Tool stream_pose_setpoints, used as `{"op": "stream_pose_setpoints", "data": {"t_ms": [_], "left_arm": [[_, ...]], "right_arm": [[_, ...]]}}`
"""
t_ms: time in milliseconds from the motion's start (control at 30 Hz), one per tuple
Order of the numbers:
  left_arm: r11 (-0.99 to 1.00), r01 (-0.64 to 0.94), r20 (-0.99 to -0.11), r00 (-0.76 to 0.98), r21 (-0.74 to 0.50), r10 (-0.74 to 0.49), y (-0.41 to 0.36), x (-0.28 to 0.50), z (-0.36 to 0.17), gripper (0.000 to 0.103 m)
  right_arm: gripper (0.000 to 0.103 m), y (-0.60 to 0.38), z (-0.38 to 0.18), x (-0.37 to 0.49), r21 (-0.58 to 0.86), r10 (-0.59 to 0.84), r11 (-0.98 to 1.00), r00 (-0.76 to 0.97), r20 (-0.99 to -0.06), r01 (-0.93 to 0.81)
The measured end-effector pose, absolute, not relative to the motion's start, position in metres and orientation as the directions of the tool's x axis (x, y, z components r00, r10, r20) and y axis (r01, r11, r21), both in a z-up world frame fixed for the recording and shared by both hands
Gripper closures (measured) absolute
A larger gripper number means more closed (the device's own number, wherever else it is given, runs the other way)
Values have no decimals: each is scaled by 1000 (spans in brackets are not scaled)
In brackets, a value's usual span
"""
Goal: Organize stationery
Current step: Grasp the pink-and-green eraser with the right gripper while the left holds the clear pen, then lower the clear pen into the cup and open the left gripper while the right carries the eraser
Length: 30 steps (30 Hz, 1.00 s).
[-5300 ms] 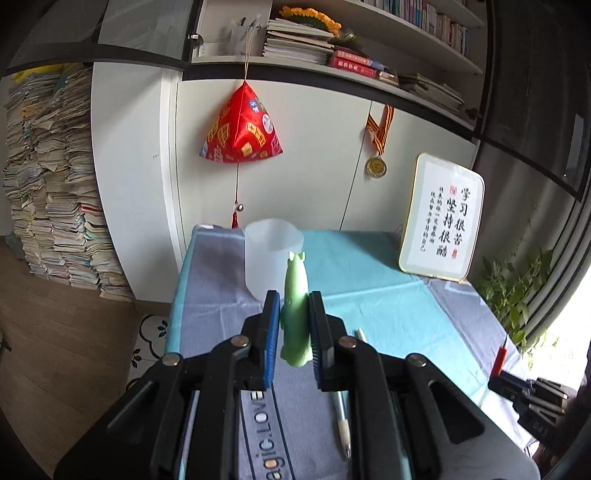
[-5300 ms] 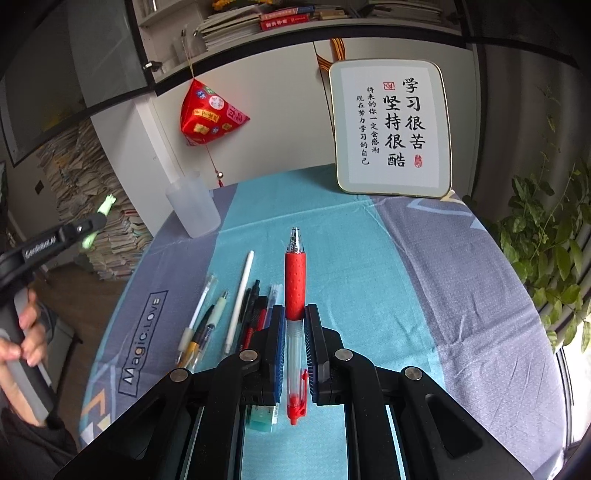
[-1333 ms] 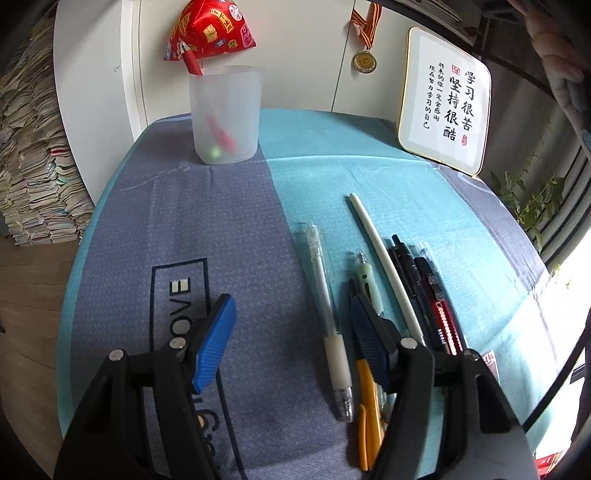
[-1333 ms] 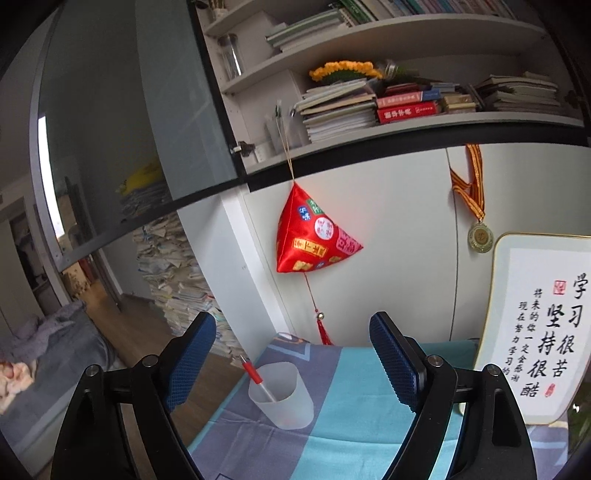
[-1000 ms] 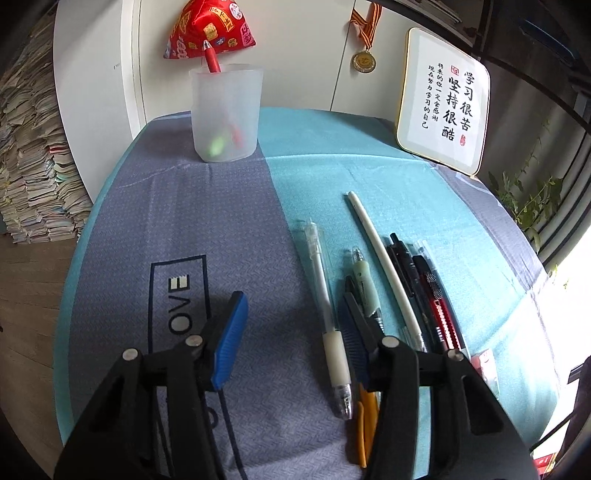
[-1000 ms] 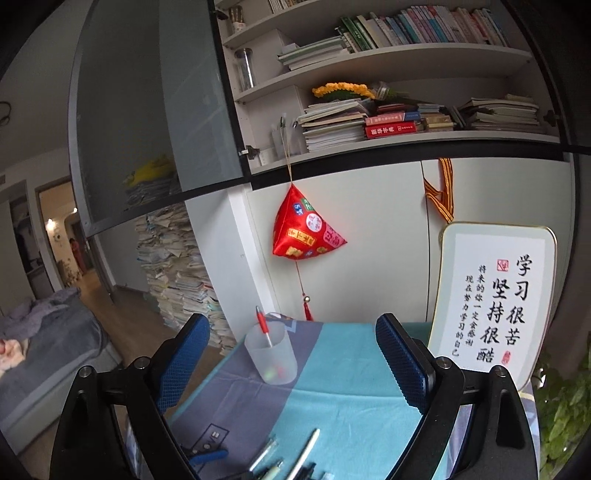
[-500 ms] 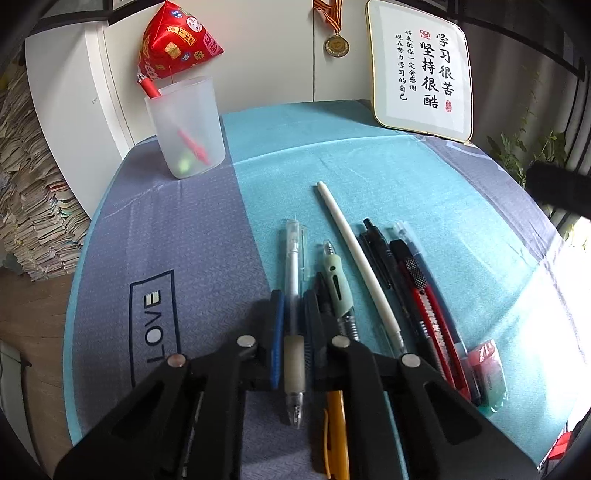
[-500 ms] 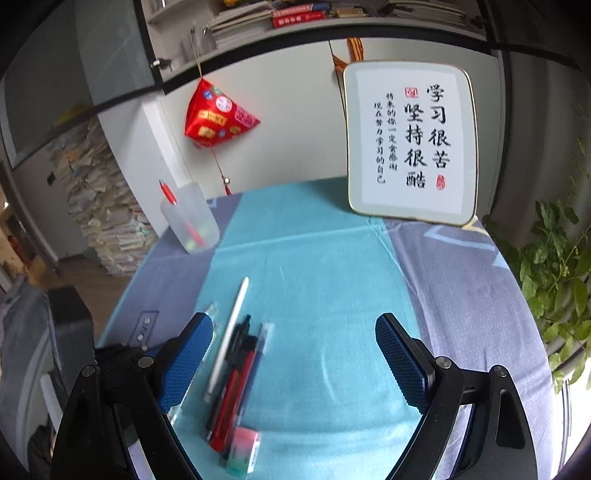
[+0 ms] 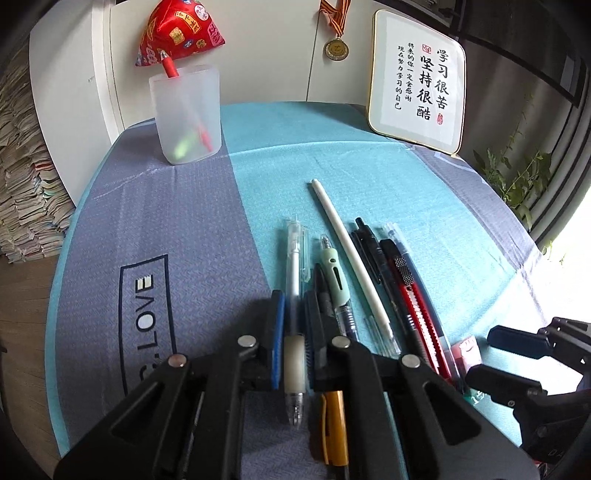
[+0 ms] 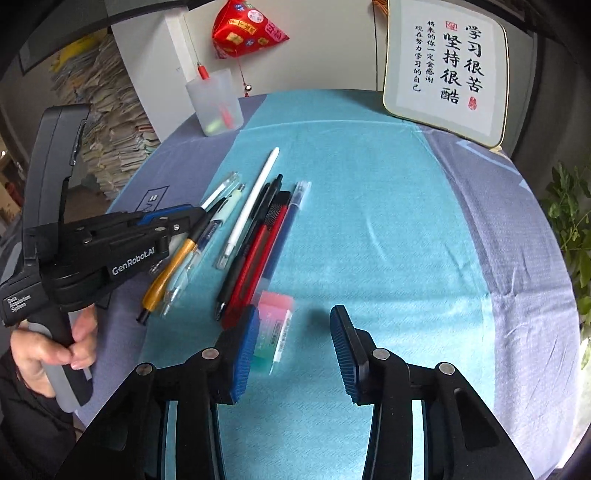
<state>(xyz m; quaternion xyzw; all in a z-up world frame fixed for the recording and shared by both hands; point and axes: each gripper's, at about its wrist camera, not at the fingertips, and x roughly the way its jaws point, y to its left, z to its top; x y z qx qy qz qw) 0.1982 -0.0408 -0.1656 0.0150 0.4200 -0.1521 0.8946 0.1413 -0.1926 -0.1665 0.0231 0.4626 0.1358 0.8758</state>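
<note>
My left gripper [image 9: 294,325] is shut on a clear pen with a white grip [image 9: 293,280] that lies at the left end of a row of pens on the tablecloth. The row holds a yellow pen [image 9: 334,428], a mint pen [image 9: 337,282], a white stylus [image 9: 347,251], black pens and a red utility knife [image 9: 415,302]. My right gripper [image 10: 293,349] is open and empty, low over a pink and green eraser [image 10: 275,328] beside its left finger. A frosted cup [image 9: 186,114] at the far left holds a red pen and a green pen.
A framed calligraphy board [image 9: 419,79] leans at the back right of the table. A red pouch [image 9: 179,31] and a medal [image 9: 336,48] hang on the white cabinet behind. A paper stack [image 10: 110,122] stands left of the table. A plant [image 10: 572,221] is on the right.
My left gripper dropped to the pen row and closed on the clear pen. My right gripper swung down from the shelves to hover open over the eraser.
</note>
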Motion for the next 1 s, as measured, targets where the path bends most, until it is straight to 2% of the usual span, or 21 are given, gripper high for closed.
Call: {"op": "stream_pose_setpoints", "data": {"t_ms": [100, 133, 200, 233, 267, 700, 1000], "left_arm": [[951, 283, -750, 601, -123, -276, -38, 198, -166, 95], [950, 282, -750, 599, -131, -281, -37, 198, -166, 95], [951, 278, -749, 599, -138, -283, -36, 199, -165, 95], [951, 277, -748, 600, -139, -284, -36, 198, -164, 95], [950, 277, -747, 600, -143, -287, -35, 197, -164, 95], [946, 275, -699, 642, -174, -315, -21, 192, -140, 95], [959, 241, -633, 723, -146, -278, 1, 215, -91, 95]], "right_arm": [[60, -188, -169, 133, 224, 329, 940, 506, -797, -258], [60, -184, -171, 132, 198, 310, 944, 504, -806, -265], [72, -178, -173, 126, 111, 240, 959, 535, -810, -262], [79, -178, -173, 126, 110, 234, 961, 534, -813, -254], [80, -181, -172, 127, 126, 244, 960, 533, -810, -249], [82, -195, -156, 115, 154, 260, 962, 577, -775, -226], [82, -200, -135, 109, 154, 258, 964, 620, -741, -217]]}}
